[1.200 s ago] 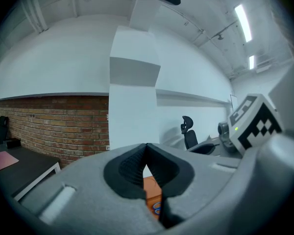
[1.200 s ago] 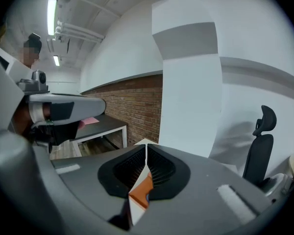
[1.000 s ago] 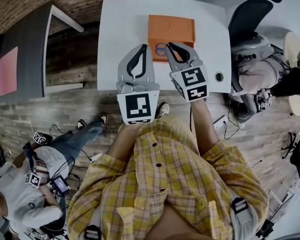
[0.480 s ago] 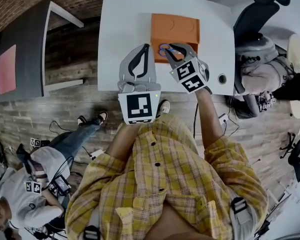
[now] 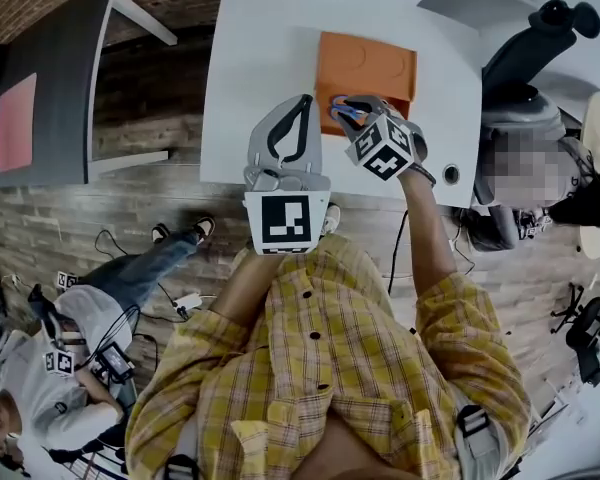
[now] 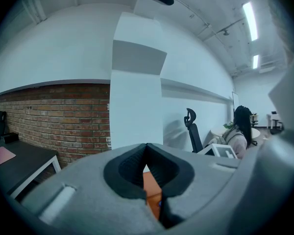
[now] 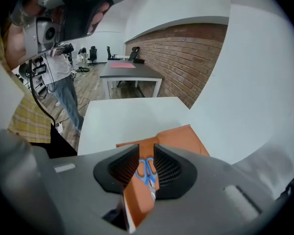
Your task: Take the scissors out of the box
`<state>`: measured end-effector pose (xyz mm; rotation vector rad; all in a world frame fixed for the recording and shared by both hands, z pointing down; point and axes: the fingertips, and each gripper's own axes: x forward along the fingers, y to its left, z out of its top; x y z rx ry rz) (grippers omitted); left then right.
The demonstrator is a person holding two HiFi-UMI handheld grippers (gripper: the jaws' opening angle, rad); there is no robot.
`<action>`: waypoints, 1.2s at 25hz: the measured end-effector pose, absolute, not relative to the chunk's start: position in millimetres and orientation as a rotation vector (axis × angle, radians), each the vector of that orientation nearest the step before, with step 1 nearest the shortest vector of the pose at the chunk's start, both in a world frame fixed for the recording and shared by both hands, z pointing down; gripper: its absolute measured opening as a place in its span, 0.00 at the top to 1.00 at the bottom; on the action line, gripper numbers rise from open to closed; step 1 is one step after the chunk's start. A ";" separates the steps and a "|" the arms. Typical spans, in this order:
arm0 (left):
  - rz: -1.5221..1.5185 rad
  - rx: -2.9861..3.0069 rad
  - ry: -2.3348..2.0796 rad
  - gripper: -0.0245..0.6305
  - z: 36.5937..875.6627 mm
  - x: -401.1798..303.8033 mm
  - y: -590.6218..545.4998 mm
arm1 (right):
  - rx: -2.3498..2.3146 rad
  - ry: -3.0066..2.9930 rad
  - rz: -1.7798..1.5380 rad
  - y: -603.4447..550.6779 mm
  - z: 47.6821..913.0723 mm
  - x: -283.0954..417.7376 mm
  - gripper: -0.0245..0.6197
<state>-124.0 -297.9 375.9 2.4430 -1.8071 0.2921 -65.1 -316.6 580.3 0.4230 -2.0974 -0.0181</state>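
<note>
An orange box (image 5: 365,66) stands on the white table (image 5: 255,58). Scissors with blue handles (image 5: 341,111) lie inside it at its near edge. My right gripper (image 5: 346,105) points steeply down over them, and its jaws are opening. In the right gripper view the blue scissors (image 7: 147,171) show in the gap of the right gripper (image 7: 146,153), and the pads do not press on them. The box (image 7: 179,138) lies just beyond. My left gripper (image 5: 302,101) hovers left of the box, shut and empty. Through the left gripper (image 6: 146,147) a strip of the box (image 6: 152,187) shows.
A dark table (image 5: 50,38) with a pink sheet (image 5: 15,123) stands at the left. At the right are an office chair (image 5: 540,38) and a seated person (image 5: 525,178). Another person (image 5: 50,368) sits on the floor at lower left. A cable hole (image 5: 451,174) marks the table's near right corner.
My right gripper has dropped toward the box, rolled and tipped downward, and its jaws have spread apart over the scissors. The left gripper has shifted only slightly.
</note>
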 end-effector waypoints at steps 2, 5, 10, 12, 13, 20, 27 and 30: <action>0.265 2.449 -1.816 0.96 372.9 -125.4 -300.2 | 0.375 -2.082 -0.027 -319.0 587.6 -68.8 0.83; 0.237 2.461 -1.824 0.96 369.8 -125.5 -304.8 | 0.328 -2.053 -0.050 -325.6 597.4 -71.7 0.83; 0.302 2.439 -1.789 0.96 381.6 -125.5 -301.3 | 0.238 -1.982 -0.080 -325.5 623.5 -70.1 0.83; 0.310 2.439 -1.784 0.96 385.7 -125.4 -302.9 | 0.205 -1.961 -0.094 -326.6 635.5 -69.8 0.82; 0.314 2.439 -1.782 0.96 387.1 -125.5 -303.9 | 0.191 -1.950 -0.102 -327.3 641.0 -69.2 0.82; 0.274 2.442 -1.795 0.96 385.1 -127.9 -306.8 | 0.123 -1.870 -0.112 -327.4 670.9 -60.9 0.81; 0.325 2.417 -1.774 0.96 394.6 -136.1 -309.8 | 0.100 -1.838 -0.085 -332.6 689.5 -62.5 0.81; 0.332 2.412 -1.768 0.96 395.7 -137.3 -311.4 | 0.087 -1.822 -0.080 -333.6 695.6 -61.6 0.80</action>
